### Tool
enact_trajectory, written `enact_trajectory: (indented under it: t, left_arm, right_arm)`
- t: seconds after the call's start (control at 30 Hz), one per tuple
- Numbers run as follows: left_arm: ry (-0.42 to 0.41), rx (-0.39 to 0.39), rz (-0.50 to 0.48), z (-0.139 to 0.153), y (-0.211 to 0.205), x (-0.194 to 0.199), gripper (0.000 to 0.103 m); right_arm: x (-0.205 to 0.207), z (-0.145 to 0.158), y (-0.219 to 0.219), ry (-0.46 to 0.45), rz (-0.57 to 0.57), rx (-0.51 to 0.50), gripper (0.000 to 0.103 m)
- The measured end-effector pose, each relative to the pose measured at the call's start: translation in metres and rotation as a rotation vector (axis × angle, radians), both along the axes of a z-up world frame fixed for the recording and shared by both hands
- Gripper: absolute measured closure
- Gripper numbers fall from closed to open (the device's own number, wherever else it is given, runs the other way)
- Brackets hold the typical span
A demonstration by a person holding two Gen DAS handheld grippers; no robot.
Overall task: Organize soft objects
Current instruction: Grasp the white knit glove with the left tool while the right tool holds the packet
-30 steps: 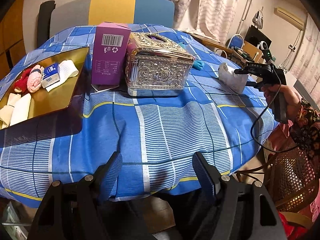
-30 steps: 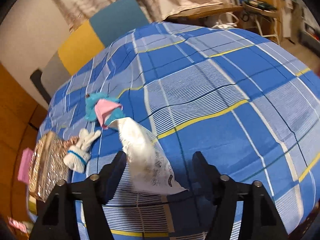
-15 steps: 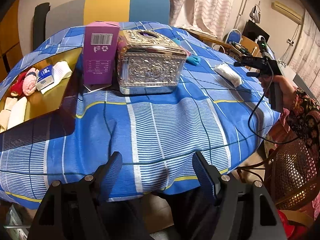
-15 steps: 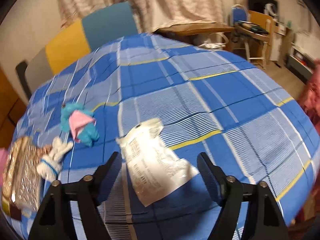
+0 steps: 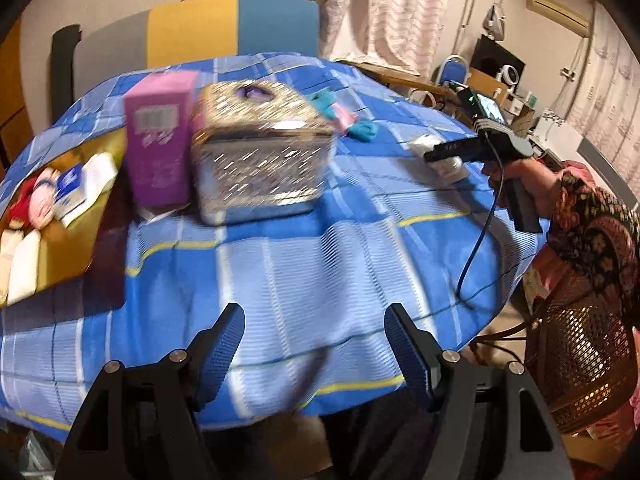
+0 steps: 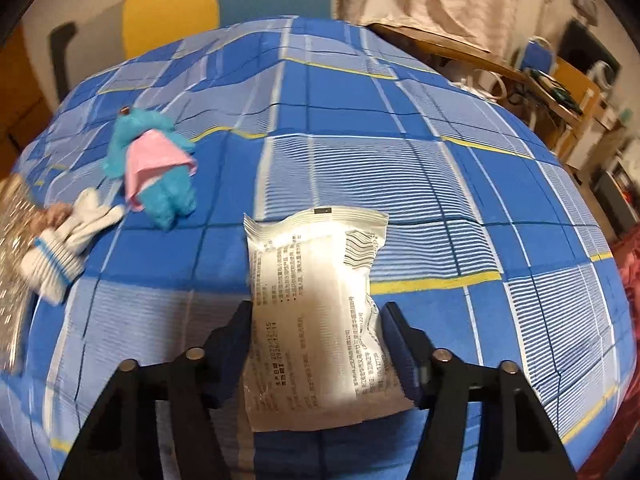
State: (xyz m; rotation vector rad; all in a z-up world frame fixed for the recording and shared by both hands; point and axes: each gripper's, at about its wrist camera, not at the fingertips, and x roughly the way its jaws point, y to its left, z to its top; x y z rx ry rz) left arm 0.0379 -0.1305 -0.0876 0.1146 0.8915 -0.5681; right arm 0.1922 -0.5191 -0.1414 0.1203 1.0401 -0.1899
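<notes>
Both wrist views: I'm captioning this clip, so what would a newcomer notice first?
The white packet lying on the blue checked tablecloth between the right gripper jaws, which have just been closing. Then the ornate silver box mid-table beside a purple carton, and the blue plush toy behind.

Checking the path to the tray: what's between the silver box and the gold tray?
In the left wrist view, a purple carton stands between the silver box and the gold tray, close beside the box.
</notes>
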Motion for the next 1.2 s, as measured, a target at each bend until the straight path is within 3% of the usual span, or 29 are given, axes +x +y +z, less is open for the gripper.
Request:
enact_trajectory:
  t: [0.17, 0.33, 0.47, 0.63, 0.8, 0.97, 1.13, 1.2]
  left_arm:
    - [-0.023, -0.012, -0.057, 0.015, -0.041, 0.012, 0.030]
    - [-0.062, 0.044, -0.090, 0.025, -0.096, 0.035, 0.030]
    - [-0.103, 0.169, -0.079, 0.024, -0.147, 0.064, 0.030]
    - [-0.186, 0.447, -0.059, 0.008, -0.211, 0.113, 0.034]
    - [-0.209, 0.604, -0.004, -0.015, -0.242, 0.154, 0.036]
    - [-0.208, 0.728, 0.032, -0.036, -0.253, 0.181, 0.037]
    - [-0.145, 0.778, 0.045, -0.054, -0.249, 0.199, 0.042]
    - [-0.167, 0.819, 0.036, -0.061, -0.251, 0.201, 0.045]
  right_arm:
    - [-0.037, 0.012, -0.010, -0.024, -0.012, 0.113, 0.044]
    - [-0.070, 0.017, -0.022, -0.072, -0.029, 0.188, 0.044]
    - [-0.074, 0.022, -0.031, -0.105, -0.068, 0.275, 0.044]
    - [-0.075, 0.036, -0.033, -0.168, -0.059, 0.287, 0.044]
    - [-0.078, 0.042, -0.043, -0.210, -0.091, 0.347, 0.044]
    - [-0.079, 0.043, -0.049, -0.227, -0.111, 0.378, 0.044]
    - [-0.081, 0.047, -0.054, -0.250, -0.125, 0.406, 0.044]
    - [-0.081, 0.048, -0.056, -0.254, -0.128, 0.413, 0.044]
